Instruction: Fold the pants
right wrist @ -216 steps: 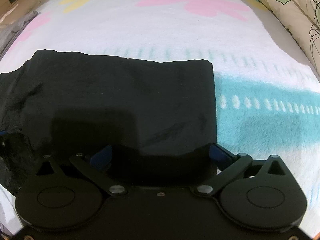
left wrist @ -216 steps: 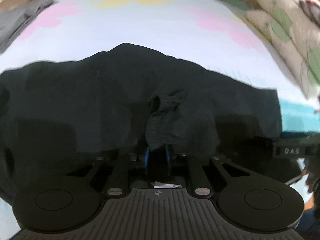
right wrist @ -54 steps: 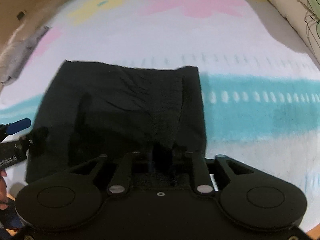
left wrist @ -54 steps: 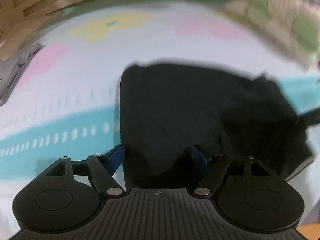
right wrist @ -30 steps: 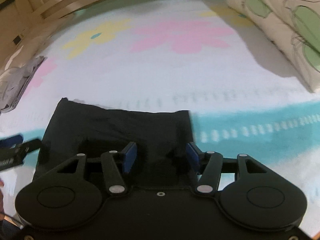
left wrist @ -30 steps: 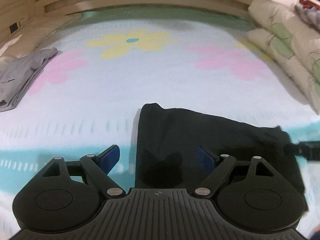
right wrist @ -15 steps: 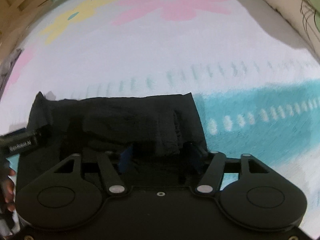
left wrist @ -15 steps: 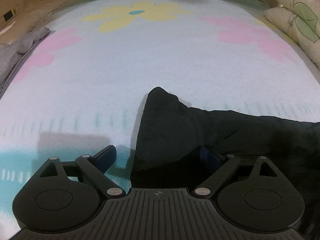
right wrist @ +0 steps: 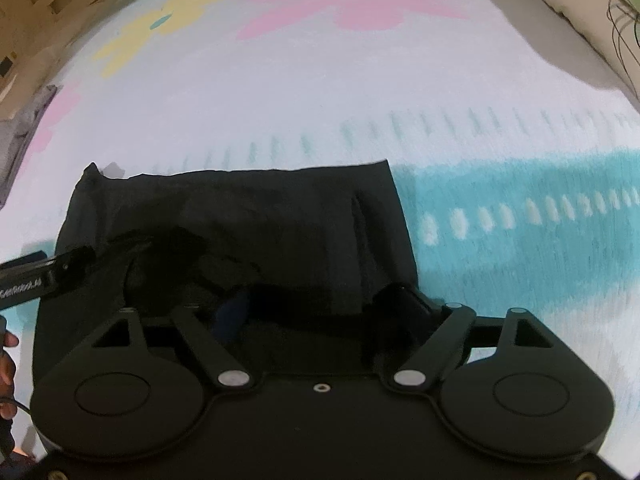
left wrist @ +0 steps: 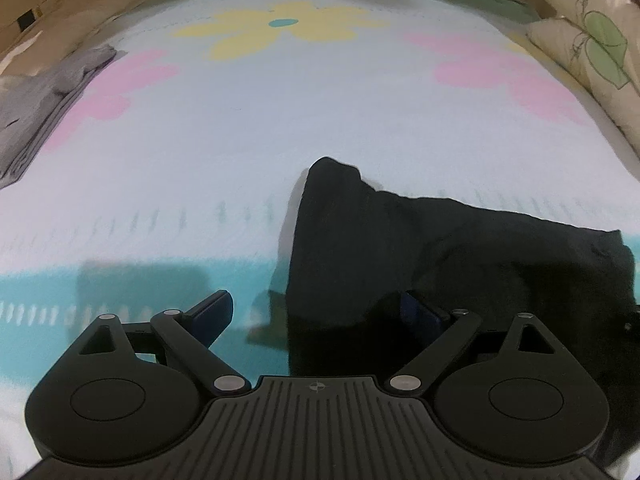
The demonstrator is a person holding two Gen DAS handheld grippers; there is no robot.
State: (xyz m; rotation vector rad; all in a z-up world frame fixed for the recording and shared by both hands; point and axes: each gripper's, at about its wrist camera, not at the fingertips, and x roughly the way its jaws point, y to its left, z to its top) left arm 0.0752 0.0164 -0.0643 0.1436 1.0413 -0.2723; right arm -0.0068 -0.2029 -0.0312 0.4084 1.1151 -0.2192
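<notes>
Open bedspread (left wrist: 248, 128) beyond folded pants (left wrist: 420, 248), grey clothes (left wrist: 36, 104) left, pillows (left wrist: 592, 44) right

The pants (left wrist: 440, 248) are matt black cloth, softly creased. The bed cover (left wrist: 280, 120) looks like a nubbly woven cloth, and each claw (right wrist: 320, 308) is matt black plastic with shiny metal pins.

Bed (left wrist: 248, 128) covered by pale blanket with yellow and pink flowers and a teal band. Black pants (left wrist: 400, 248), folded to a compact rectangle, lie on the teal band near the front edge. Grey folded garment (left wrist: 36, 96) at left edge. Leaf-print pillows (left wrist: 592, 40) along right edge.
</notes>
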